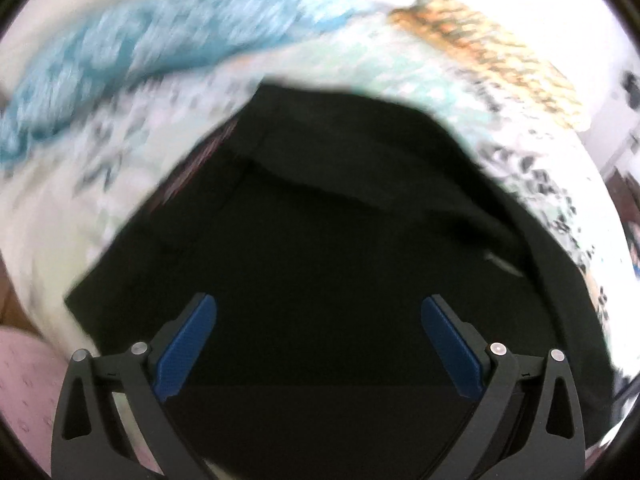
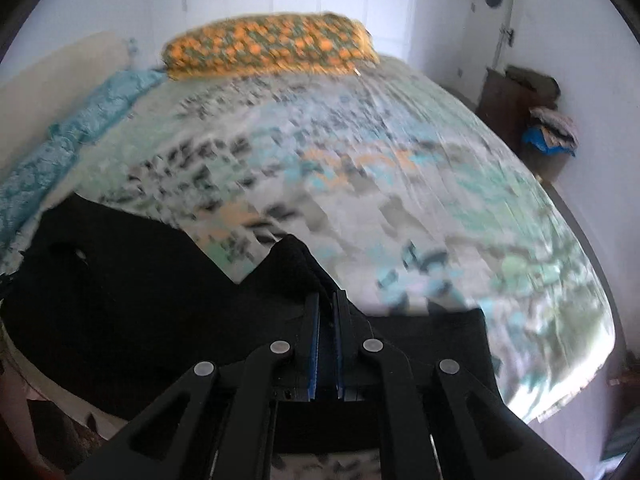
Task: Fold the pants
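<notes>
Pants (image 1: 320, 240), black, lying on the bed (image 2: 400, 160), judged soft, light and limp; right tongs (image 2: 327, 316) clamp a raised fabric edge, left tongs (image 1: 319, 344) gape wide, empty; grip hems or waistband.

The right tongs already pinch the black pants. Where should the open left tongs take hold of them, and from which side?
Probably the free outer edge of the black pants, at the corner lying flat on the patterned bedsheet. The left tongs hang open above the middle, where flat cloth gives no lip. Coming in from the sheet side lets one finger slide under the edge. The right tongs hold a raised bunch.
</notes>
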A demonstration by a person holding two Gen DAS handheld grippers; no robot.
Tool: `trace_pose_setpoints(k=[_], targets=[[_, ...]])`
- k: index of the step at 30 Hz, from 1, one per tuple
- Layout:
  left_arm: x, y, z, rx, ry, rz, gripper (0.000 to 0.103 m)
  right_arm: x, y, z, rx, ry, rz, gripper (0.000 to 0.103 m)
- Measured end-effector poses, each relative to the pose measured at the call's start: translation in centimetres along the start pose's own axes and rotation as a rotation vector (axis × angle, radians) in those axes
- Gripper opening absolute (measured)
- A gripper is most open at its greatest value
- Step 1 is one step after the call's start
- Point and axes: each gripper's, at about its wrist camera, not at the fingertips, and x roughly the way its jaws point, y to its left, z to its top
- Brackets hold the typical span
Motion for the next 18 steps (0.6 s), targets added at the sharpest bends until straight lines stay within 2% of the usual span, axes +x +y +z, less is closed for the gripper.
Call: trace_pose_setpoints(k=[2,4,7,9,14,16,18], targets=[[0.5,1.3,0.9,-0.092,-0.005,-0.046,0.102,0.4,-2.1,-1.2,0.103,0.051,-0.007,0.014],[0.7,1.8,1.3,-0.111,-0.040,-0.006,0.102,0.0,-3.8,-2.0,0.203,0.049,-0.021,0.045],[1.5,1.1,1.3,-0.055,-0.023,0.042,0.103,-2.5,-4.6,-2.5,0.261,-0.055,-0.071,0.071],[1.7,0.9,1.1,-0.032,-0.001,0.038,0.102,-4.3,-4.0,-2.6,0.252,-0.127,-0.113,0.081],[0.7,0.3,0.5,0.003,-0.012,0.010,0.103,-6.1,0.0,-1.6,0.138,-0.200,-0.141,0.086],[0.5,0.0,0.3,0.034,-0.027,0.030,0.103,-6.2,2.3,-1.0,0.100,-0.216,-0.114,0.094],[0.5,-0.2,0.1,0.056,-0.029,0.048,0.103,-6.2,4.6,-0.7,0.079,-0.233,-0.056,0.094]])
